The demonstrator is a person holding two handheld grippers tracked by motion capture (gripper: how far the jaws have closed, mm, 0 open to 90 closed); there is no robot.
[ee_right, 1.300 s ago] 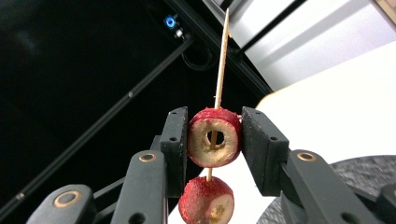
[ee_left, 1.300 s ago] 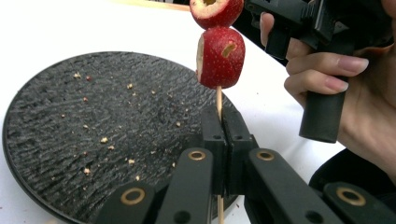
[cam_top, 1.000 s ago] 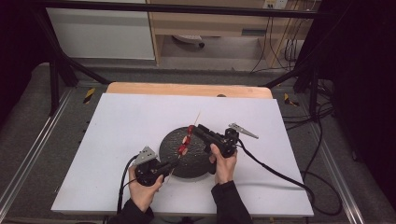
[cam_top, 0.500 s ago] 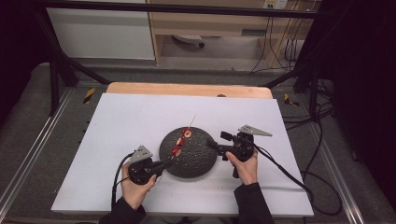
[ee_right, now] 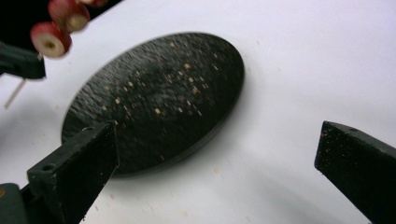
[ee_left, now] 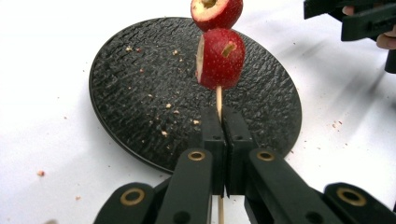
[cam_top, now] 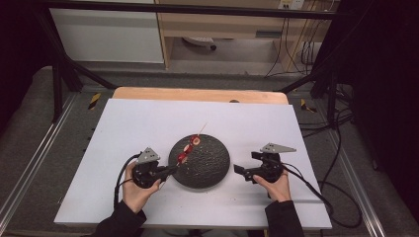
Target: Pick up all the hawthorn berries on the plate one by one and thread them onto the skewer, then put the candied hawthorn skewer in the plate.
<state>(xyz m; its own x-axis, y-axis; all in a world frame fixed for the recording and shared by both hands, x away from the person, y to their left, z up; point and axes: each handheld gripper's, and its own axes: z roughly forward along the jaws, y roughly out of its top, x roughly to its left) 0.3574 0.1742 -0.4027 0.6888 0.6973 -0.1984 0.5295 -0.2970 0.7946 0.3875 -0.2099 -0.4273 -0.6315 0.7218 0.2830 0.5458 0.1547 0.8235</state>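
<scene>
Red fruit pieces sit threaded on a thin wooden skewer — two show close up in our left gripper view, cored, cut and moist-looking. We judge the whole thing light but delicate: the stick is slender and could snap or twist if squeezed hard, and the soft fruit would bruise or slide along it, so the bare wood below the fruit is the place to hold. That is where our left gripper has it, jaws clamped together on the stick just under the lower piece, holding the skewer slanted above the near-left edge of the round black textured plate. Crumbs dot the plate's surface. Our right gripper sits off the plate's right side, well apart from the skewer — its jaws have just been opening and now stand wide with nothing between them. Plate and both hands rest over the white tabletop.
</scene>
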